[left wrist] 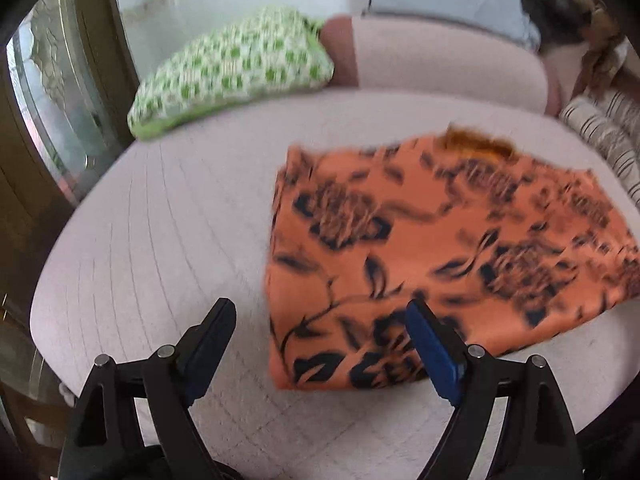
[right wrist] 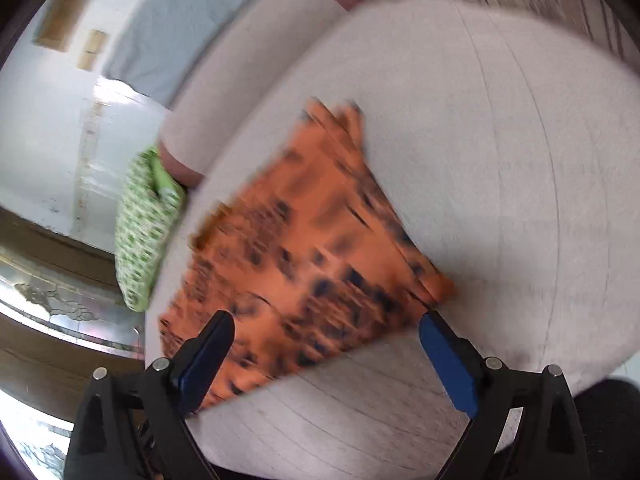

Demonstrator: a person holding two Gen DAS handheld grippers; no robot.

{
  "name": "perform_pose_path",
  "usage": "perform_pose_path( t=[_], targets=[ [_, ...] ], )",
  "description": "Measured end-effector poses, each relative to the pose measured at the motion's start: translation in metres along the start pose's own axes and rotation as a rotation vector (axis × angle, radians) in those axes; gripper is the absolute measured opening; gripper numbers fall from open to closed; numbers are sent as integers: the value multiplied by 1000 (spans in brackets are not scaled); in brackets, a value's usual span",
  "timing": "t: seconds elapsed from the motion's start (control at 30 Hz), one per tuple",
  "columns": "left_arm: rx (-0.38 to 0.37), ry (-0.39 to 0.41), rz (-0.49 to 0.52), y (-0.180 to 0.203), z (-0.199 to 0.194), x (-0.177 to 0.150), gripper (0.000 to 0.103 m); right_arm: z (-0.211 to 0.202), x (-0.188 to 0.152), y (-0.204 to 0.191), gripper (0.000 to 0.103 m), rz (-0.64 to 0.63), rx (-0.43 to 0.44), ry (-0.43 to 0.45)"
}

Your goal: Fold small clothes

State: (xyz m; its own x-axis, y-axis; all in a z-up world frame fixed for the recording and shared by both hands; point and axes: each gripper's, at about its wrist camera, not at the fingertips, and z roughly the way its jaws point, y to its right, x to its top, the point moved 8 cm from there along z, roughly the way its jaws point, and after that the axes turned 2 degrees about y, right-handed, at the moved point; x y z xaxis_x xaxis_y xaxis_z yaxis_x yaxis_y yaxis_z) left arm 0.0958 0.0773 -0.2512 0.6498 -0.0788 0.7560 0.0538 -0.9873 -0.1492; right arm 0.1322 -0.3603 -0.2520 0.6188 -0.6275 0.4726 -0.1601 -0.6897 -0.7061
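An orange garment with a dark floral print (left wrist: 440,248) lies folded flat on the pale quilted cushion (left wrist: 160,240). My left gripper (left wrist: 320,312) is open and empty, above the garment's near left corner. In the right wrist view the same garment (right wrist: 304,256) lies tilted across the cushion (right wrist: 500,160). My right gripper (right wrist: 326,324) is open and empty, hovering over the garment's near edge. Both views are blurred by motion.
A green and white patterned pillow (left wrist: 236,68) lies at the cushion's far left; it also shows in the right wrist view (right wrist: 144,232). A pink bolster (left wrist: 440,64) runs along the back. Striped fabric (left wrist: 608,136) sits at the right edge.
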Motion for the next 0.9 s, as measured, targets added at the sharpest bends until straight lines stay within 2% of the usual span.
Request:
perform_pose_path(
  t=[0.13, 0.23, 0.27, 0.33, 0.37, 0.43, 0.47, 0.53, 0.6, 0.63, 0.67, 0.7, 0.73, 0.77, 0.8, 0.9],
  targets=[
    [-62, 47, -47, 12, -9, 24, 87, 8, 30, -41, 95, -155, 46, 54],
    [-105, 38, -71, 23, 1, 27, 87, 45, 43, -44, 95, -172, 62, 13],
    [-100, 13, -74, 25, 11, 24, 87, 62, 44, -32, 95, -135, 44, -15],
    [-83, -95, -81, 29, 42, 7, 87, 95, 37, 4, 95, -15, -31, -108],
    [-60, -138, -75, 30, 50, -3, 87, 94, 39, 6, 95, -3, -15, -78],
    [-41, -72, -22, 34, 45, -2, 87, 84, 42, -11, 95, -49, -35, -74],
    [-41, -61, -7, 37, 42, 0, 87, 78, 43, -24, 95, -84, -17, -71],
    [-60, -23, -17, 37, 32, 7, 87, 71, 52, -45, 95, -163, 9, -29],
    [-45, 44, -33, 28, 25, 17, 87, 77, 65, -50, 95, -222, 0, 4],
    [-32, 39, -34, 23, 29, 17, 87, 82, 68, -45, 95, -214, -13, 3],
    [-37, -34, -39, 18, 46, 8, 87, 100, 70, -27, 95, -158, -37, -36],
    [-27, -73, -32, 15, 58, 2, 93, 117, 67, -11, 96, -92, -54, -94],
    [-22, -51, -7, 14, 58, 3, 93, 126, 67, 2, 96, -10, -49, -113],
    [-27, -42, 11, 15, 55, 4, 93, 118, 73, -1, 96, 29, -39, -70],
    [-36, -41, 17, 16, 53, 5, 93, 113, 75, -9, 96, 35, -44, -71],
    [-51, -40, -18, 13, 54, 5, 93, 107, 86, -48, 97, -65, 31, -49]
  ],
)
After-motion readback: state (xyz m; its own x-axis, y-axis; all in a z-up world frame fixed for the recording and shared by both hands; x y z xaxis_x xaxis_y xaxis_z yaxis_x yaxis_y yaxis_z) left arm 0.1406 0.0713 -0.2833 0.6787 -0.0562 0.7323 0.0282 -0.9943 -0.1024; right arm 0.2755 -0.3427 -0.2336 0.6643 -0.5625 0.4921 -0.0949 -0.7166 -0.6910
